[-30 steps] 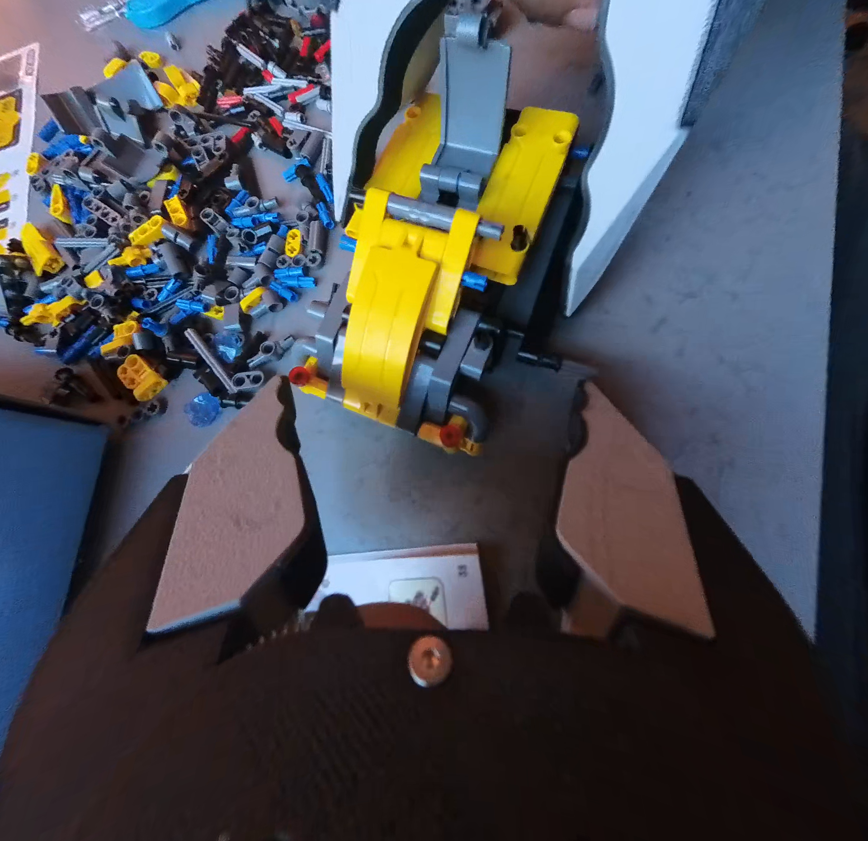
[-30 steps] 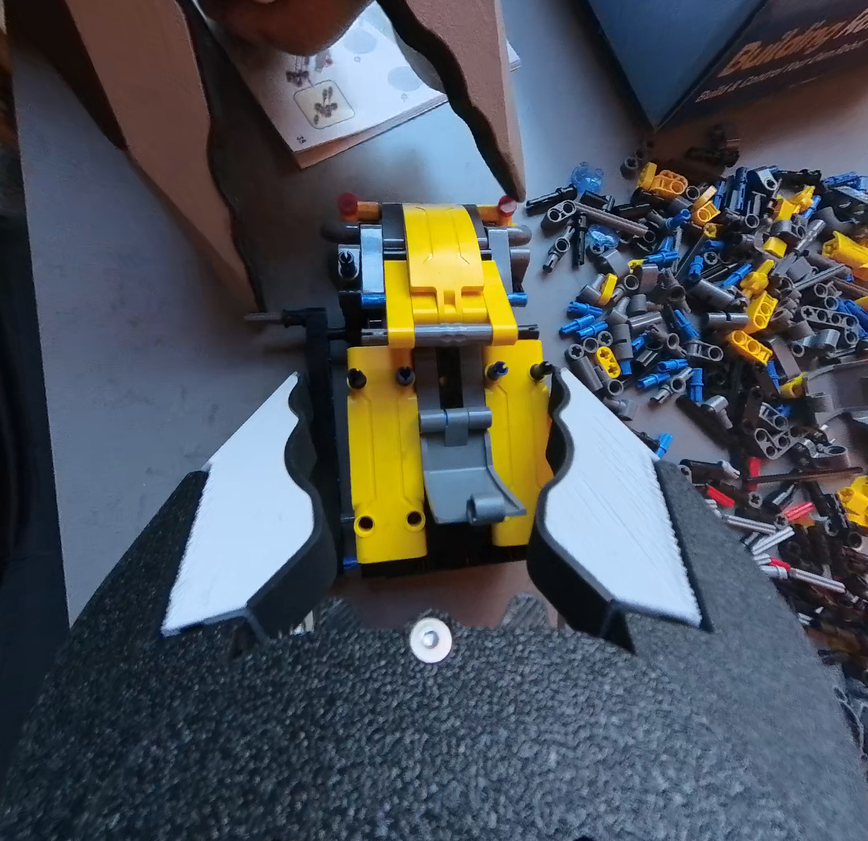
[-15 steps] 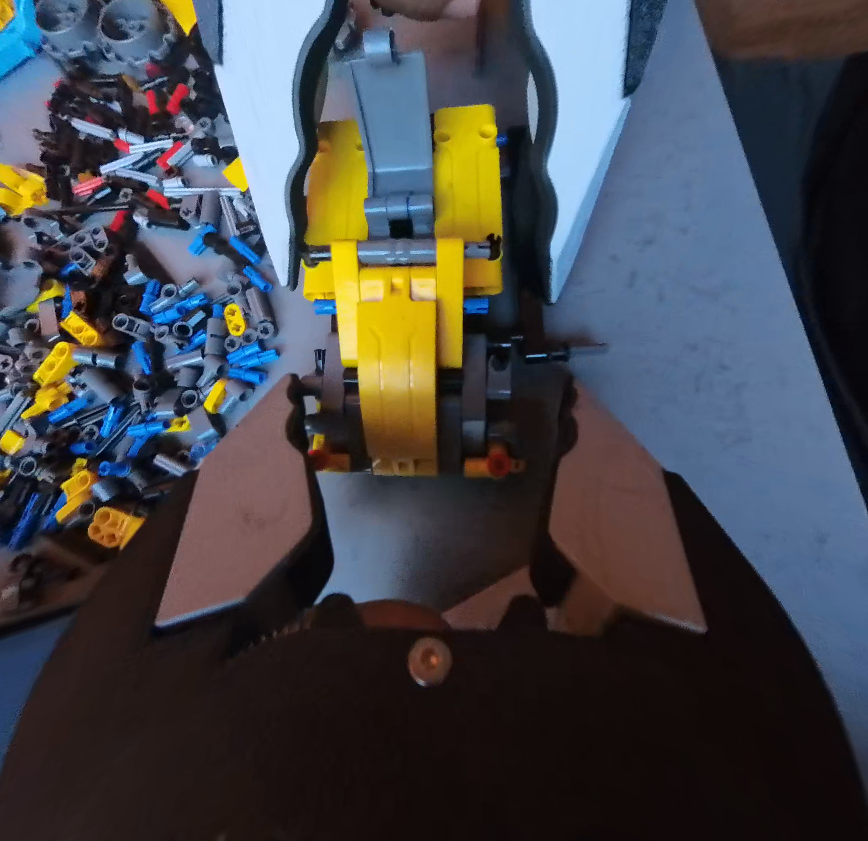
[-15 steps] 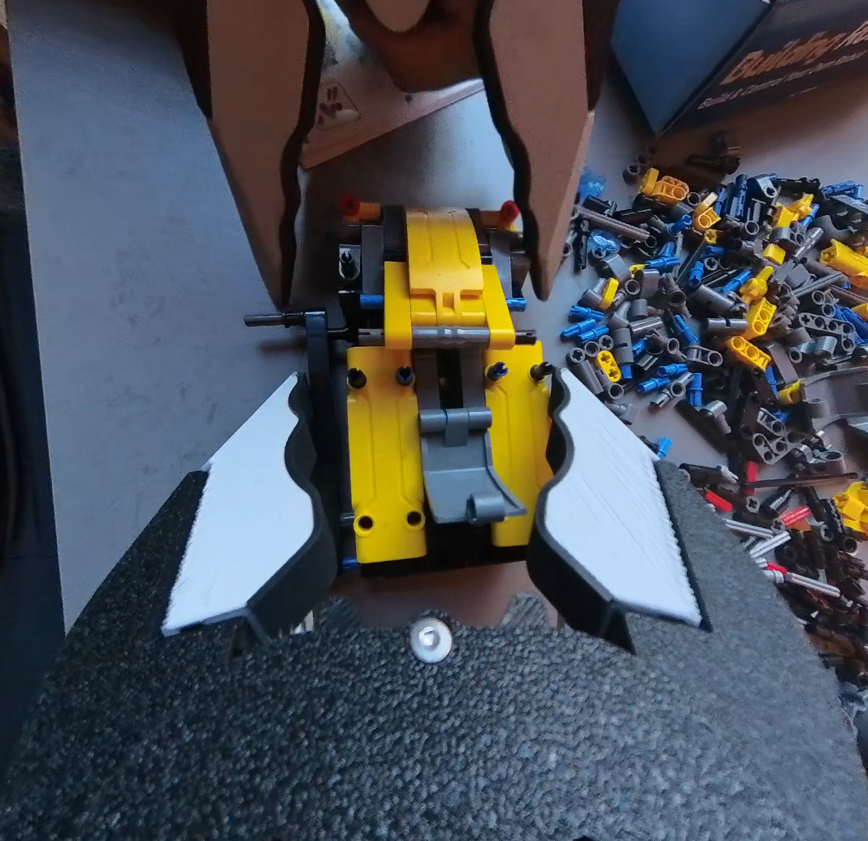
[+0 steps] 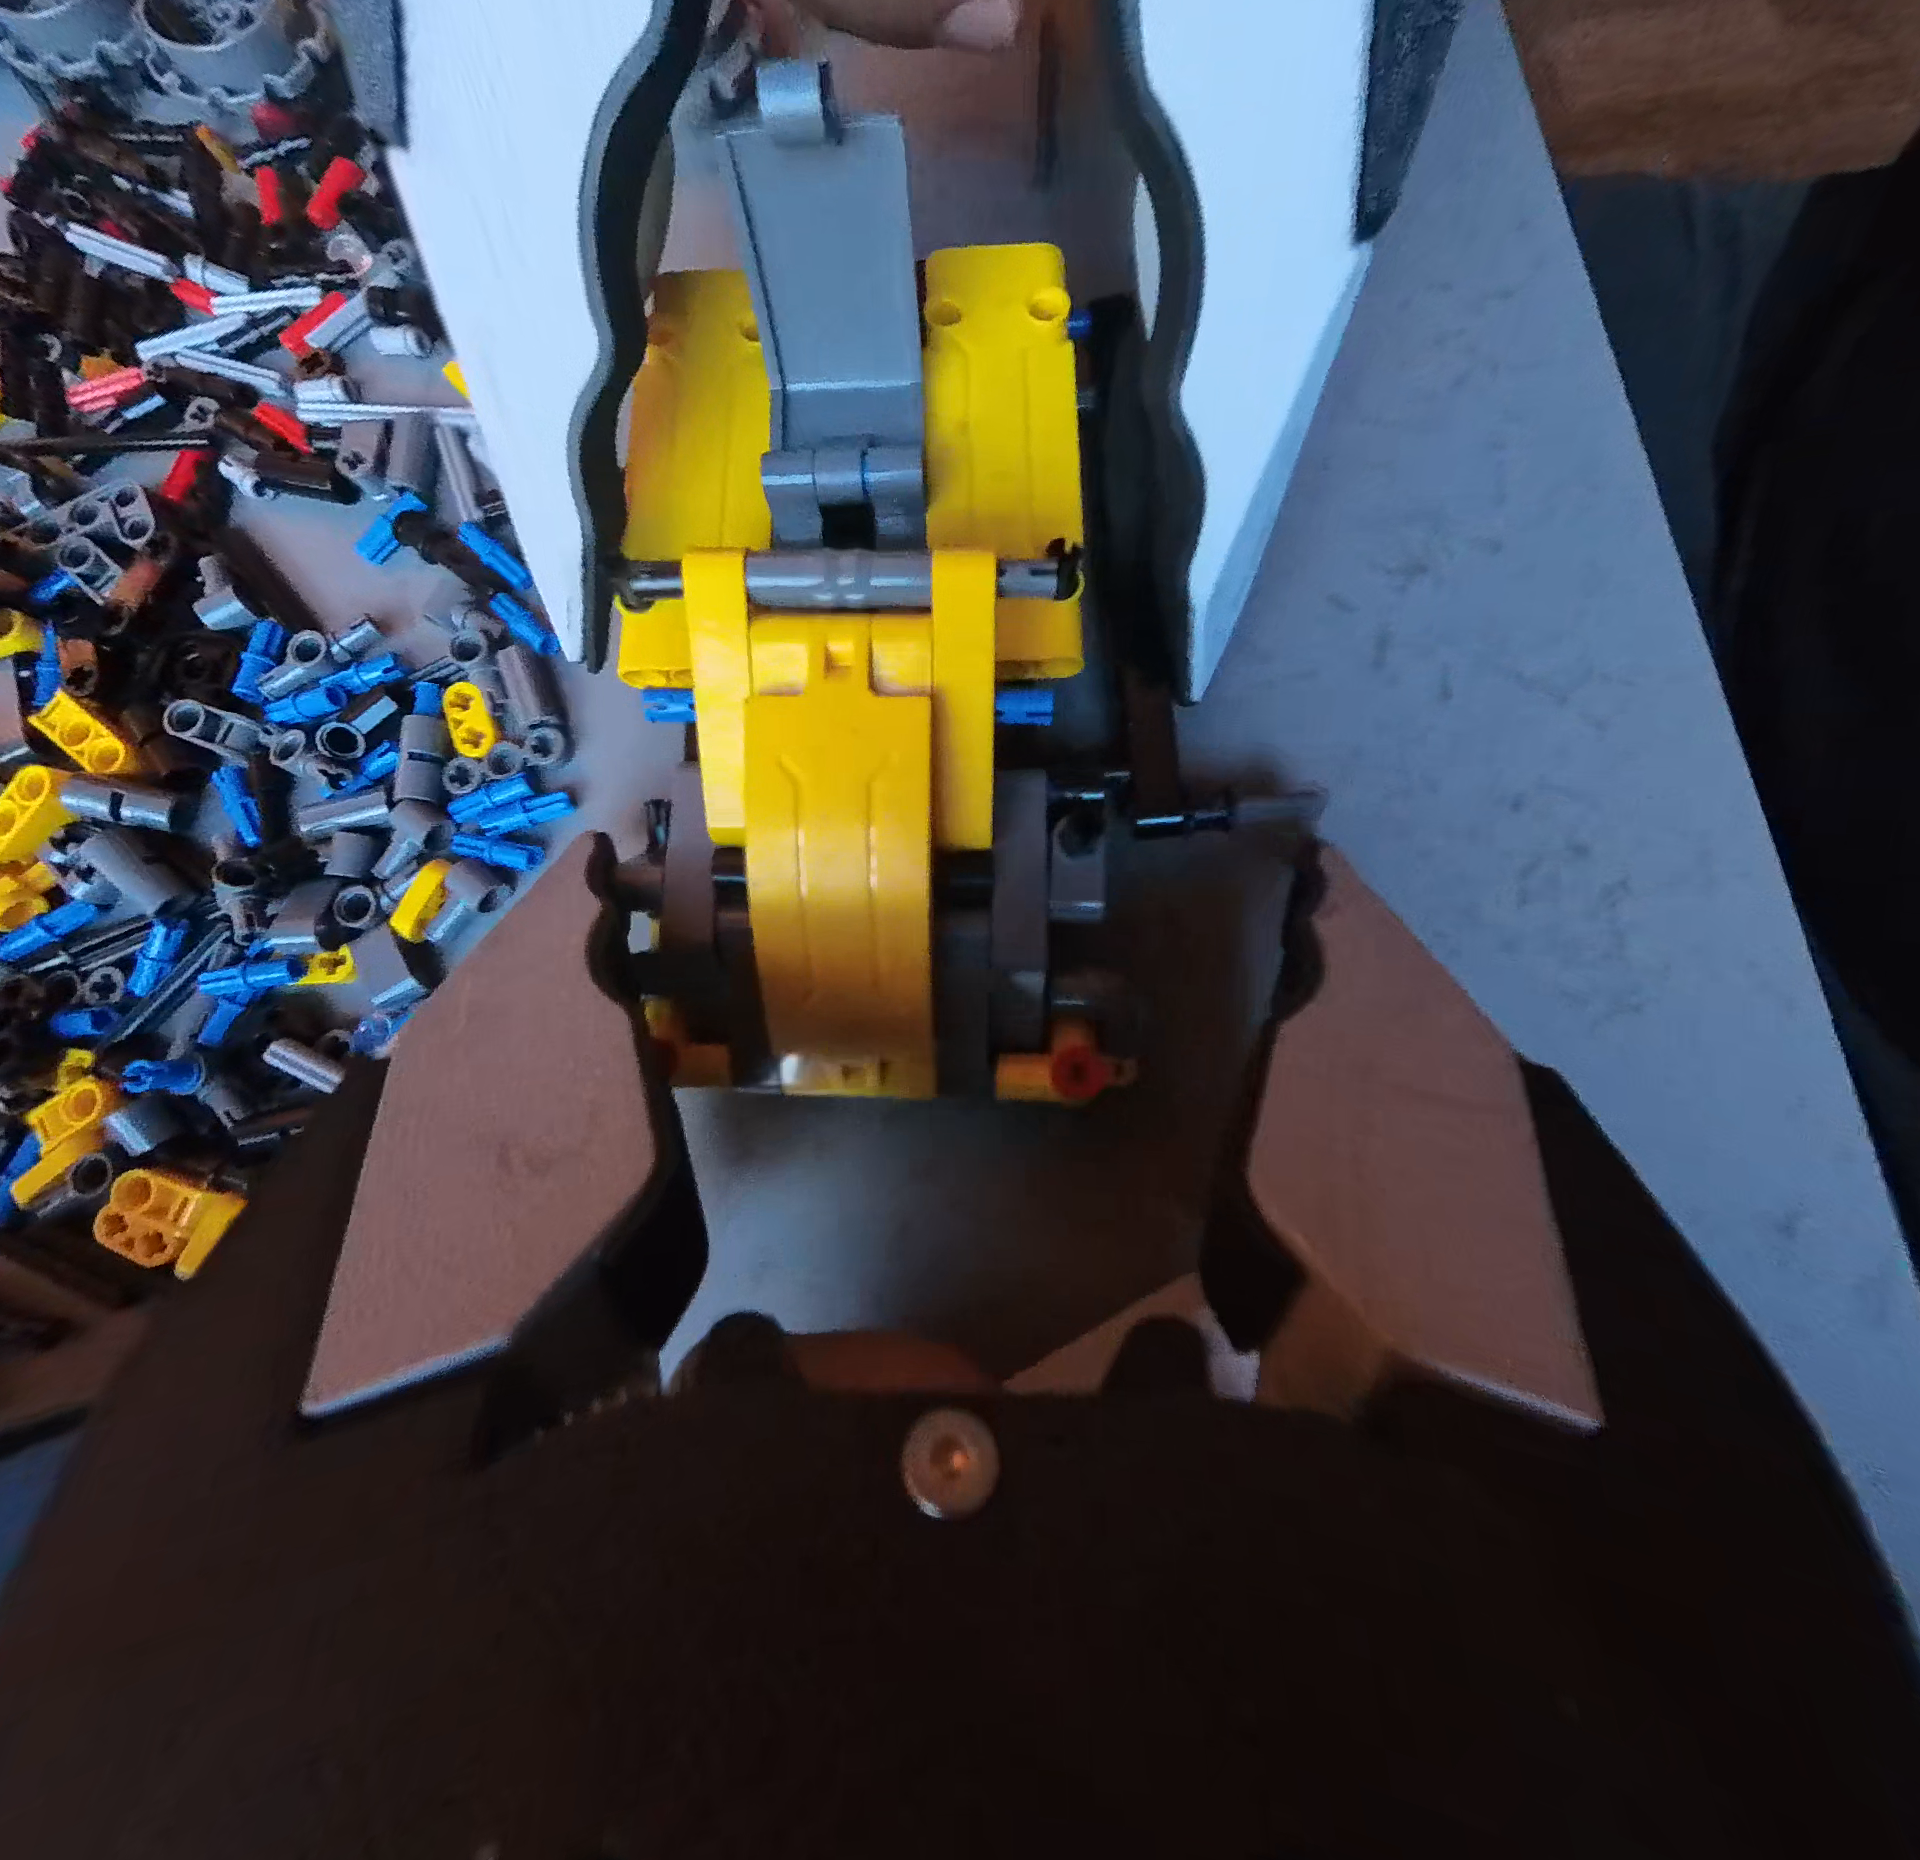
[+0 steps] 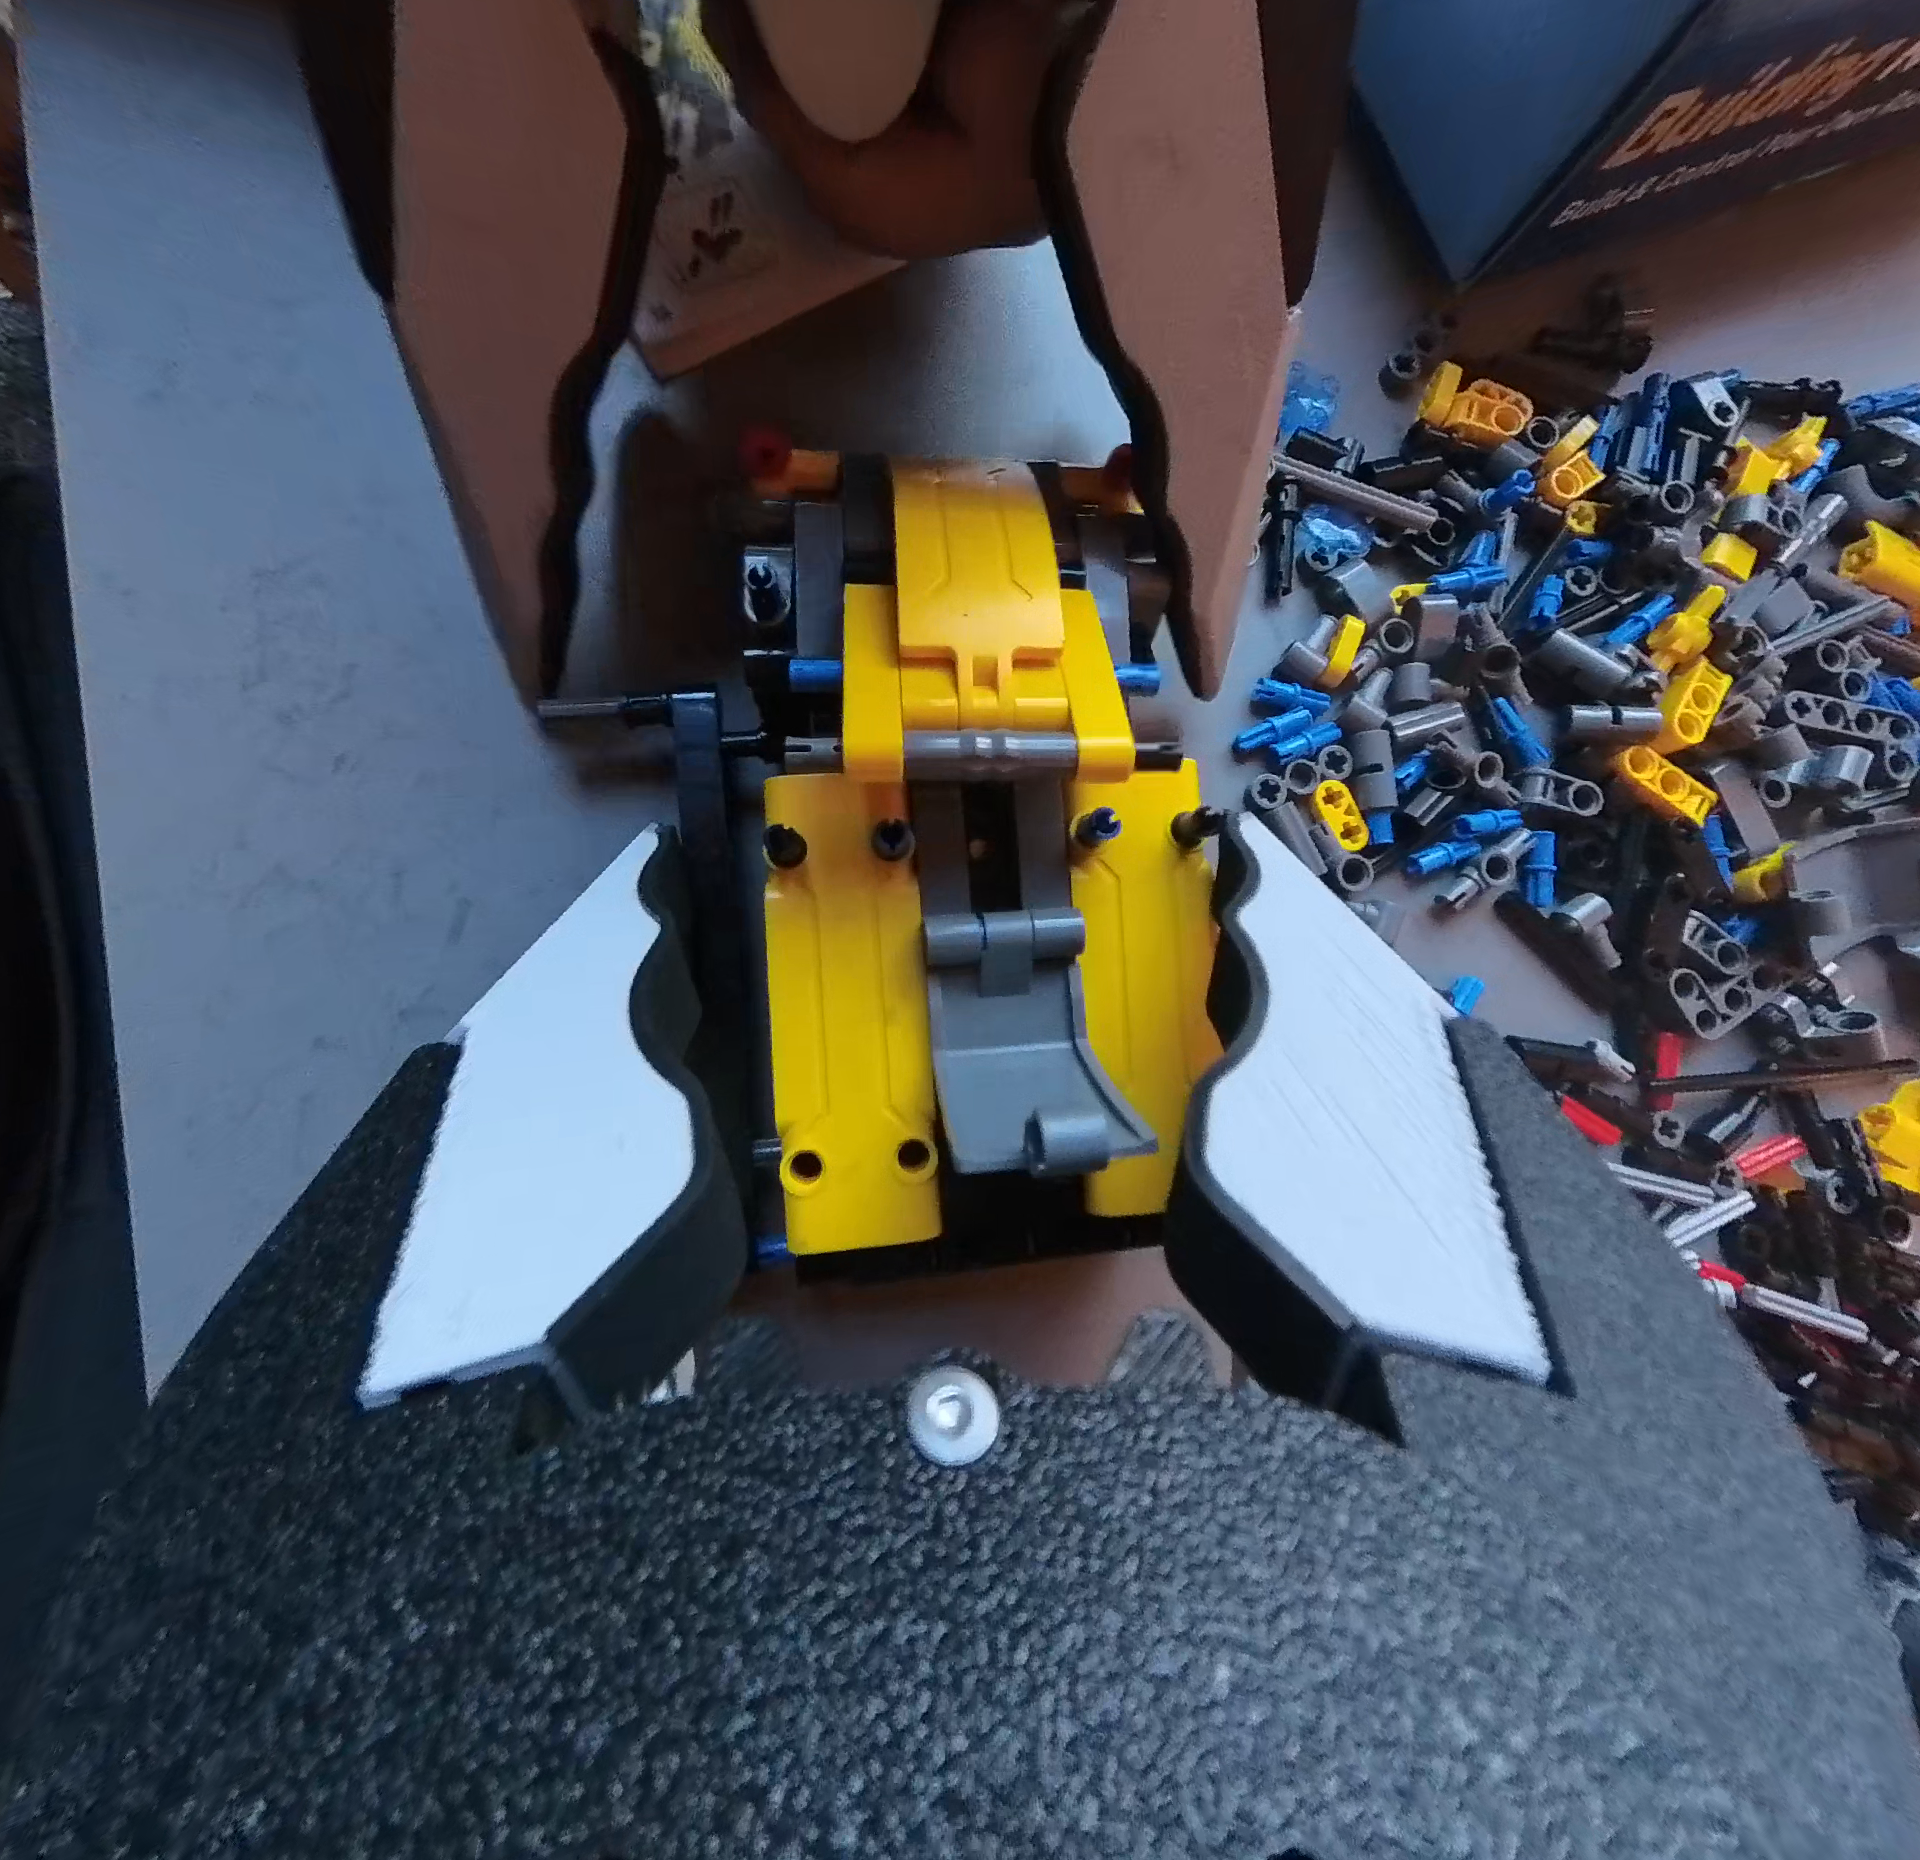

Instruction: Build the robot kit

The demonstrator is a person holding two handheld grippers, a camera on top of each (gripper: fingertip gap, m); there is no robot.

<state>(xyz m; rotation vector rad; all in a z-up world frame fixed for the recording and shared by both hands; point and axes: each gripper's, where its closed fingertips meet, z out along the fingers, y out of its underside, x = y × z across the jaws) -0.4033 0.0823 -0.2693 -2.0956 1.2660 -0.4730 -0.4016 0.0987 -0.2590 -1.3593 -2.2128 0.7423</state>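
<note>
Orange lettering on dark blue cardboard box (image 6: 1507, 96) beside heaped small plastic building pieces (image 5: 260, 771). Mid grey tabletop (image 5: 1507, 771): yellow-and-grey brick-built vehicle model (image 5: 842, 875), nose now flanked by wide-open brown-fingered left gripper (image 5: 951, 860), closer than before. Tail clamped by white-fingered right gripper (image 6: 948, 839).

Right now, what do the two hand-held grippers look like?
The left hand-held gripper has a smooth dark body, brown wedge fingers with wavy black edges, and a silver screw. The right hand-held gripper has a rough black body and white ribbed fingers.
</note>
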